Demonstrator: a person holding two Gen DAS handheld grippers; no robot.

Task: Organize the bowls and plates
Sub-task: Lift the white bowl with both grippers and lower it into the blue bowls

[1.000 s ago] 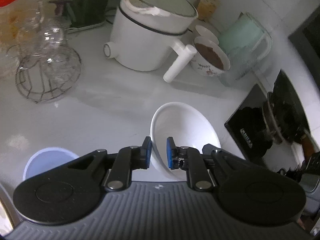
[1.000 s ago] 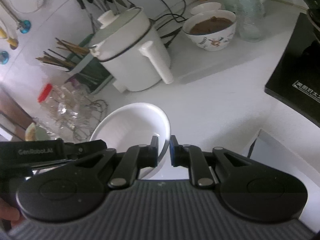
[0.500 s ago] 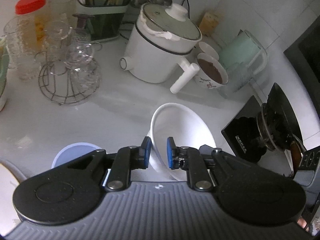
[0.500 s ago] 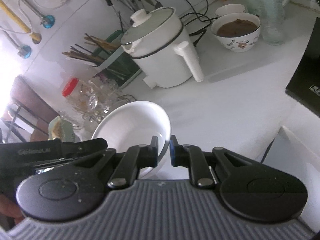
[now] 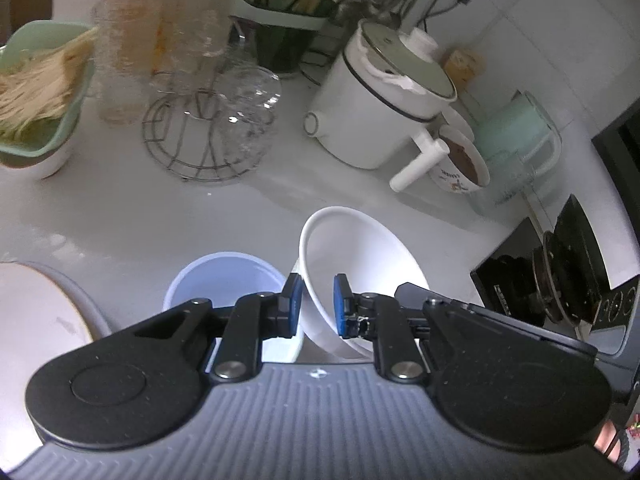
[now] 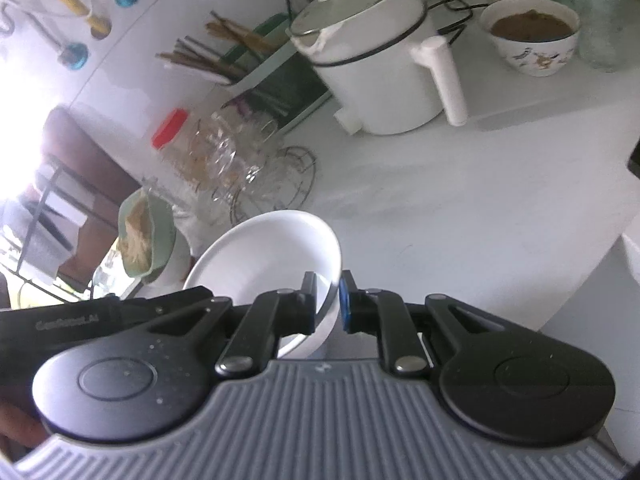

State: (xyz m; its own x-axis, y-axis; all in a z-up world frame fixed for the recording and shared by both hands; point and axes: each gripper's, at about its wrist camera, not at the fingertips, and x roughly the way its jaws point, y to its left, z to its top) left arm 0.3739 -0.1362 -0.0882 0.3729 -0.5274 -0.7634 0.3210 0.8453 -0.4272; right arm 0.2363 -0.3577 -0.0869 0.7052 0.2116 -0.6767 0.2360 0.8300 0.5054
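Both grippers hold one white bowl [image 5: 360,264] by opposite sides of its rim, lifted above the white counter. My left gripper [image 5: 316,306] is shut on the bowl's left rim. My right gripper [image 6: 329,298] is shut on the right rim of the same bowl [image 6: 264,252]. A pale blue bowl [image 5: 224,280] sits on the counter just below and left of the left gripper. A white plate [image 5: 36,312] lies at the far left edge.
A white electric pot [image 5: 384,108] with a handle stands at the back. A patterned bowl of brown food [image 5: 460,164], a green jug [image 5: 516,140], a wire glass rack [image 5: 208,128], a red-lidded jar [image 5: 132,40], a green noodle bowl [image 5: 36,92] and a black stove [image 5: 560,276] surround the counter.
Both grippers have carried the white bowl leftward and back from the pot. The blue bowl, plate and noodle bowl have come into the left wrist view.
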